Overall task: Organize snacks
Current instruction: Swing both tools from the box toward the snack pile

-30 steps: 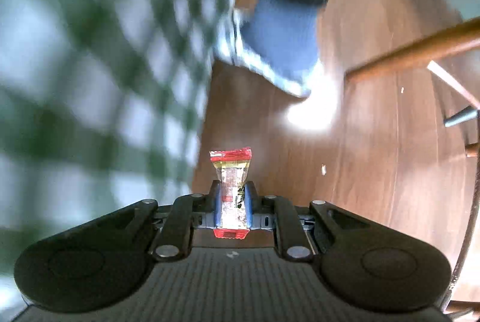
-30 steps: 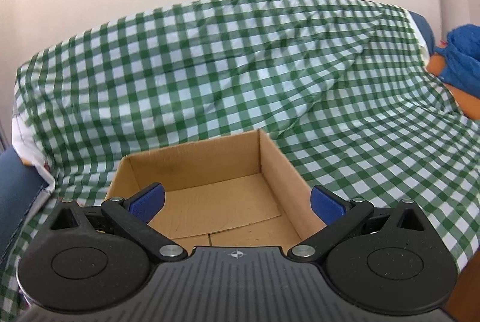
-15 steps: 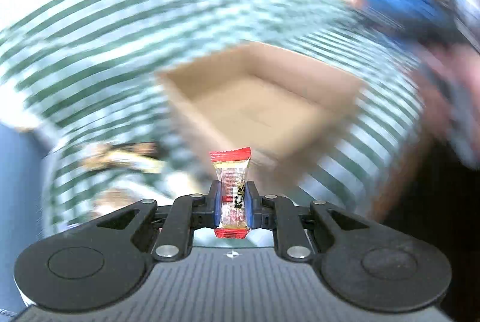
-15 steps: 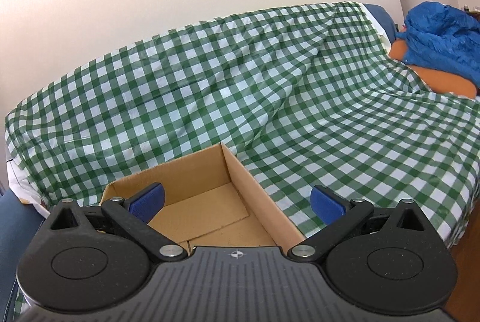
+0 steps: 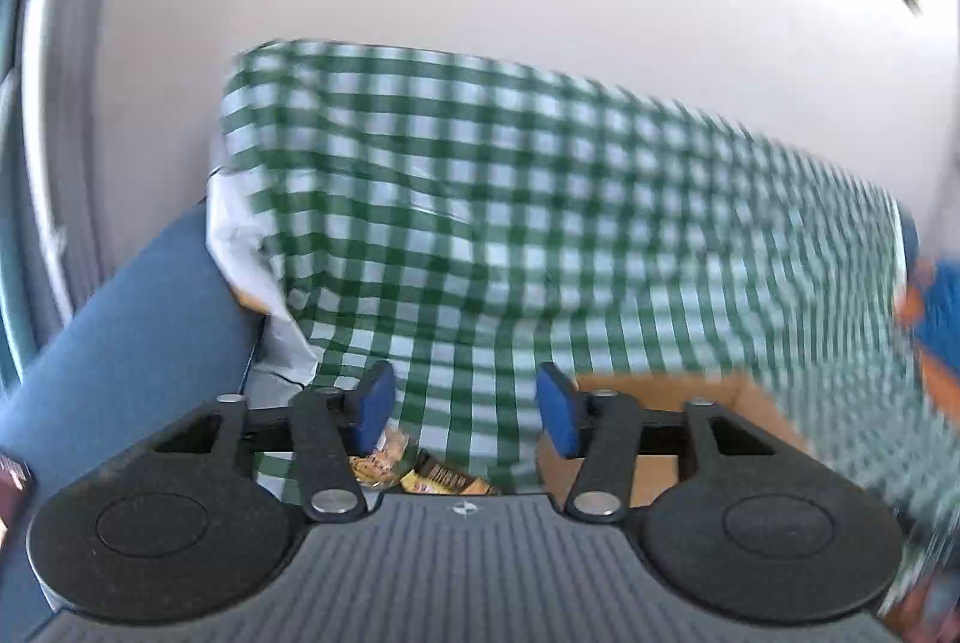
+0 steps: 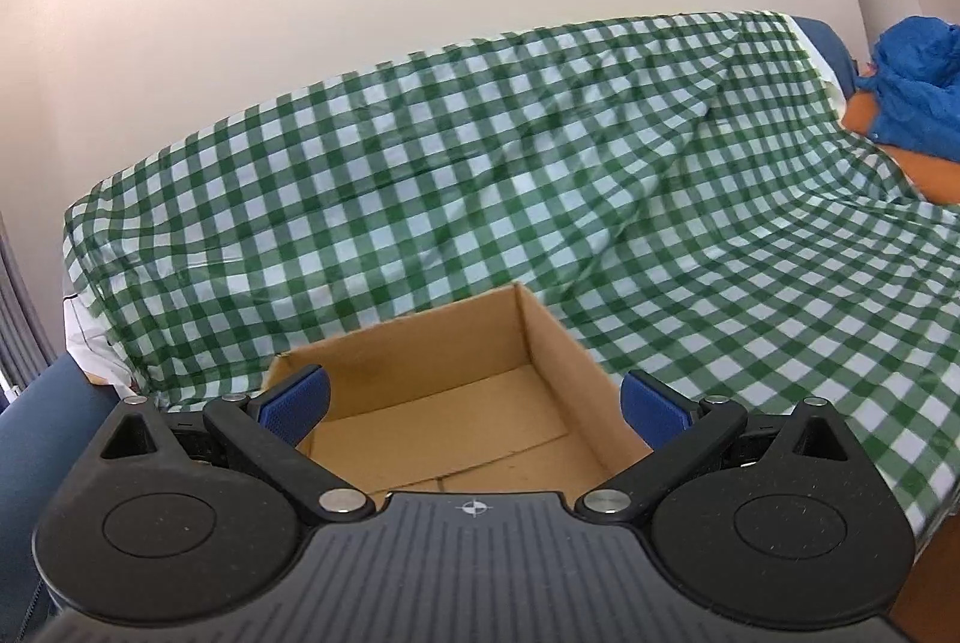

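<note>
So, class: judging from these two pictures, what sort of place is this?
Probably a living room at home: a sofa under a green checked cloth, its blue armrest, a cardboard box on the seat.

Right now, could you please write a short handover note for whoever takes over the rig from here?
Left gripper: jaws opening, nothing between them; it points at the checked cloth.
Right gripper: open, empty, aimed at the box.
Box: open, on the cloth; the part of its floor in view is bare.
Snacks: at least two packets lie on the cloth to the left of the box, just below the left gripper.
Done: no snack seen in the box.
Left: pick up the packets and put them in the box.
</note>
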`<state>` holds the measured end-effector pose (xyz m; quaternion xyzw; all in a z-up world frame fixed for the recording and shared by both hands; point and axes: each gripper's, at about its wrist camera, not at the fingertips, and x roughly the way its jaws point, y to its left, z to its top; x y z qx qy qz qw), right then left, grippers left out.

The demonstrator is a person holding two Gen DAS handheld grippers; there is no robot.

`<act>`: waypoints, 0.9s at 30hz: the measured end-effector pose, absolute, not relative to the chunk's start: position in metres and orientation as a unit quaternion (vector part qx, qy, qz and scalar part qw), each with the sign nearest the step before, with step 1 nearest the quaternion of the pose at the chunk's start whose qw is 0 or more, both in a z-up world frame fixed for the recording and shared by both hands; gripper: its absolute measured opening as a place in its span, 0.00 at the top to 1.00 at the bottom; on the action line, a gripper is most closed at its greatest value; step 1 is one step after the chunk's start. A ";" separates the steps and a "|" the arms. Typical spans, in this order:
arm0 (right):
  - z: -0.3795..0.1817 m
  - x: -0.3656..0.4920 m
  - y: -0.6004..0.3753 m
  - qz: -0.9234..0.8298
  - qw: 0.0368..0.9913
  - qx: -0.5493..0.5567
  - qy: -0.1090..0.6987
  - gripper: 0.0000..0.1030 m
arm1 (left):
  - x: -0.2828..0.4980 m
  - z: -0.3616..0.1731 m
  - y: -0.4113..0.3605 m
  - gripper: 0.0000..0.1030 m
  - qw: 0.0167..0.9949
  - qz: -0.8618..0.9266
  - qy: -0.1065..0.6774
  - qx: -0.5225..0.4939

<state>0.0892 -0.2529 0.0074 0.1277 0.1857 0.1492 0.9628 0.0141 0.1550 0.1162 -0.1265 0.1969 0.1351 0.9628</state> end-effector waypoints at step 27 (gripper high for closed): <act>-0.019 0.009 -0.078 0.294 0.941 -0.080 0.149 0.21 | -0.026 -0.064 0.189 0.88 0.915 0.042 0.216 -0.339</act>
